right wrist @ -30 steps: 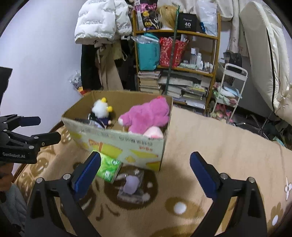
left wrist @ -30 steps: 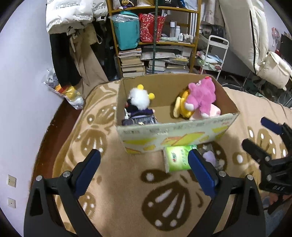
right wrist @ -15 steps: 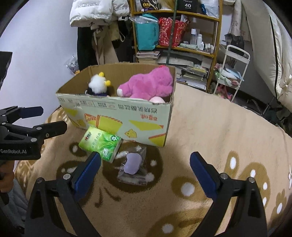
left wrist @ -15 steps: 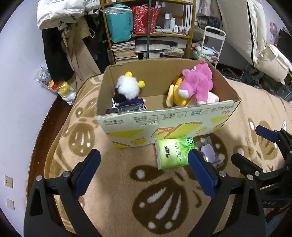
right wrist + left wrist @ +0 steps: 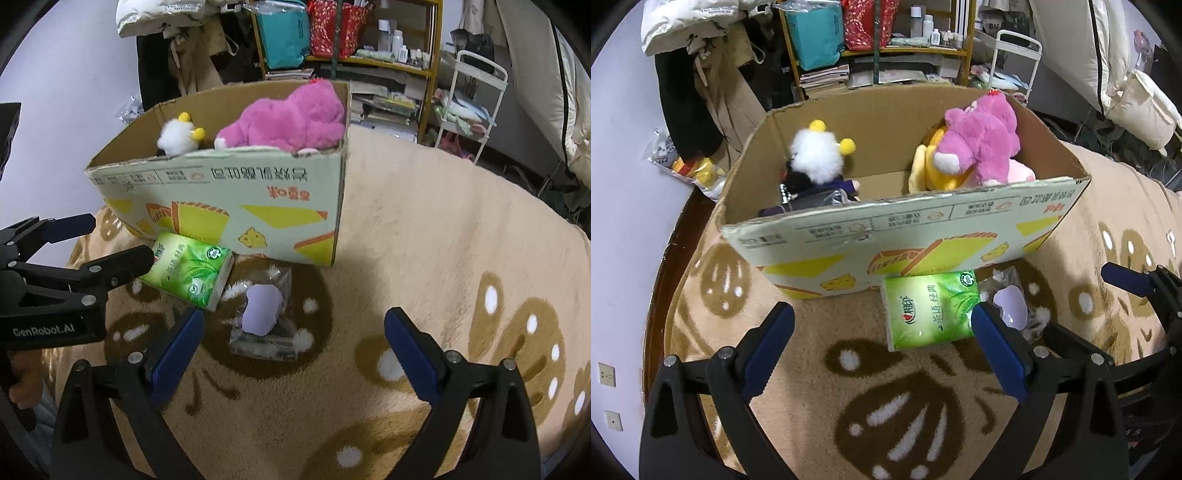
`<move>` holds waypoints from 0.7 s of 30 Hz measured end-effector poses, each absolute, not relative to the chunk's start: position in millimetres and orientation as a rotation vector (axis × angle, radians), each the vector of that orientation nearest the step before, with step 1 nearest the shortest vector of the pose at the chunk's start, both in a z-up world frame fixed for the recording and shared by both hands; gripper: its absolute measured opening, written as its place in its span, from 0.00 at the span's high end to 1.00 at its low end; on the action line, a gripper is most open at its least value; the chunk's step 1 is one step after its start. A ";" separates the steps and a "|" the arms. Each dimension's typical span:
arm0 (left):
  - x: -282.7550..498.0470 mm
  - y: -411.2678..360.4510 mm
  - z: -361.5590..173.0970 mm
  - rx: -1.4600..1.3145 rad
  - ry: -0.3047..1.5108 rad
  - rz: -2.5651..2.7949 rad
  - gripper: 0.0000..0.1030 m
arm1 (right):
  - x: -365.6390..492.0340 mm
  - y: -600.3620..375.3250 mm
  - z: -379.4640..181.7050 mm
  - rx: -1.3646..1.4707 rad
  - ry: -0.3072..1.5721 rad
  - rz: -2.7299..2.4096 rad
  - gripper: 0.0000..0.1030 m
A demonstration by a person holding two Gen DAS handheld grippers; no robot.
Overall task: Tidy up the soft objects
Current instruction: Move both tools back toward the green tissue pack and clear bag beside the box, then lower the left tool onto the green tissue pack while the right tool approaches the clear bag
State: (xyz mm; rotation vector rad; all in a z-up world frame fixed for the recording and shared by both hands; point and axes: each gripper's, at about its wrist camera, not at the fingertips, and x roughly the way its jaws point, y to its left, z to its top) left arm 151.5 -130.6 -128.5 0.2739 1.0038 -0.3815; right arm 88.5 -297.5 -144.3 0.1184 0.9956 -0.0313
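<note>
Your left gripper (image 5: 882, 343) has its jaws wide apart with nothing in them, and so does your right gripper (image 5: 293, 343). The green tissue pack (image 5: 929, 310) lies on the blanket (image 5: 812, 369), touching the front of the box (image 5: 916, 236). It sits ahead of your left jaws, a bit to the right, and its long side runs across them. The clear bag (image 5: 264, 314) with the purple thing lies just beside the pack, in front of the box, ahead of your right jaws. Your left hand looks nearer the pack, your right nearer the bag
</note>
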 end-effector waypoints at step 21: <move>165.8 -153.6 -158.7 0.251 1.103 -0.445 0.07 | 98.1 -290.7 -173.8 0.160 1.083 -0.015 0.01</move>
